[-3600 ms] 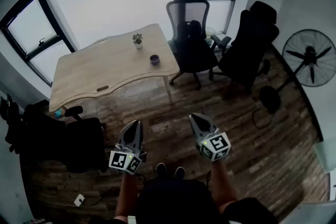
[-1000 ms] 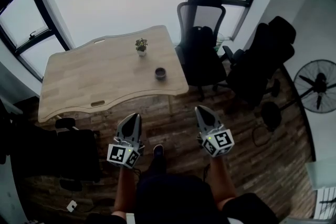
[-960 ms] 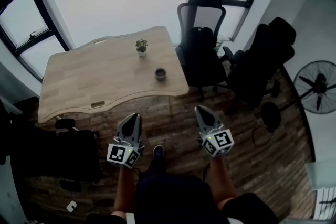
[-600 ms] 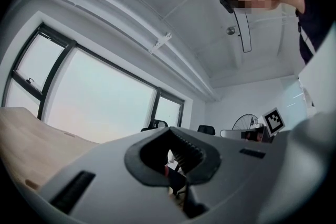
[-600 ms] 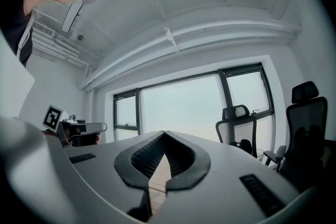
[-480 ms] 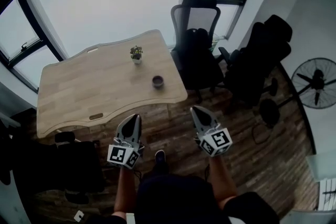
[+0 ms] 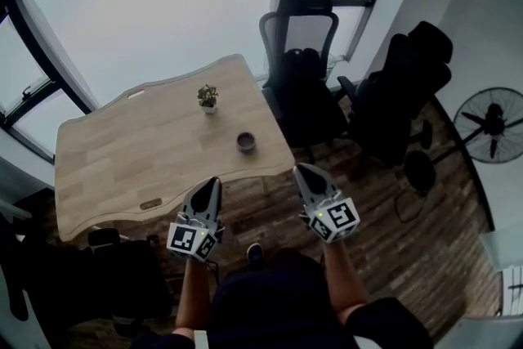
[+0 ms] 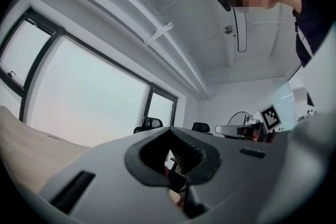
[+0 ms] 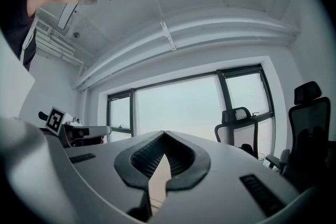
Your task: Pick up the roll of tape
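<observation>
The roll of tape, a small dark ring, lies flat near the right end of the pale wooden table in the head view. Both grippers are held level over the floor, short of the table's near edge. My left gripper points at the edge to the left of the tape, its jaws shut and empty. My right gripper is a little to the right of the tape, also shut with nothing in it. The left gripper view and right gripper view show the jaws closed; the tape is not visible in them.
A small potted plant stands on the table beyond the tape. Black office chairs crowd the table's right end. A floor fan is at far right, and another dark chair sits at lower left.
The person has walked toward the table: the table, tape and plant now sit closer to both grippers. Both grippers stayed shut.
</observation>
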`<state>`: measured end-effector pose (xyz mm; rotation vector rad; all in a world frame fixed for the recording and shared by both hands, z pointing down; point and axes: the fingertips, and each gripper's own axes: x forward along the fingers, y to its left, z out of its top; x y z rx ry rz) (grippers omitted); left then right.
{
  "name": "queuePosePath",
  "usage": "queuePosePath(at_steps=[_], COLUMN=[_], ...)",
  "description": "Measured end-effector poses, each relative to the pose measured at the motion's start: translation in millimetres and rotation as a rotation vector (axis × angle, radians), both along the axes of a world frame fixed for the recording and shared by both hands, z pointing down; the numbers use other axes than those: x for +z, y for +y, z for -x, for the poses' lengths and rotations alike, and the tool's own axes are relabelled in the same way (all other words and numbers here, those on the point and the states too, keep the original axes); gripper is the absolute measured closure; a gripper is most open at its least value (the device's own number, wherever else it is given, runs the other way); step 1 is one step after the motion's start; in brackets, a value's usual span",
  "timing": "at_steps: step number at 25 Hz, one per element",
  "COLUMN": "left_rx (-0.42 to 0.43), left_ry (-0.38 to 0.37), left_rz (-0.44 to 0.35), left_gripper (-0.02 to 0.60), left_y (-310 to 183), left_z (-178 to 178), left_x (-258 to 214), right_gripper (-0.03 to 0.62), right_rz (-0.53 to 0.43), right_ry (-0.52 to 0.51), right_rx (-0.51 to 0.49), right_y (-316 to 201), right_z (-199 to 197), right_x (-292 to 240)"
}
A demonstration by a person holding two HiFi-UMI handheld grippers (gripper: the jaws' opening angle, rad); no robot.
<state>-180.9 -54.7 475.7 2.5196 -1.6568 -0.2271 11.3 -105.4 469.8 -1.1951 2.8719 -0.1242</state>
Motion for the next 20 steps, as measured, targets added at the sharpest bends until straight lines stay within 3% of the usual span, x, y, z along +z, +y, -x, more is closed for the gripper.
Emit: queuePosePath(at_steps=[20], left_rx=[0.014], left_ry=[-0.033], left_rz=[0.012], left_gripper=[0.577], left_y=[-98], left_z=[1], left_x=[19], right_gripper=[0.588], right_rz=[-0.043], right_ry=[0.037], right_rx=[-0.018], right_y=[-80], right_z=[11], right_x=[14])
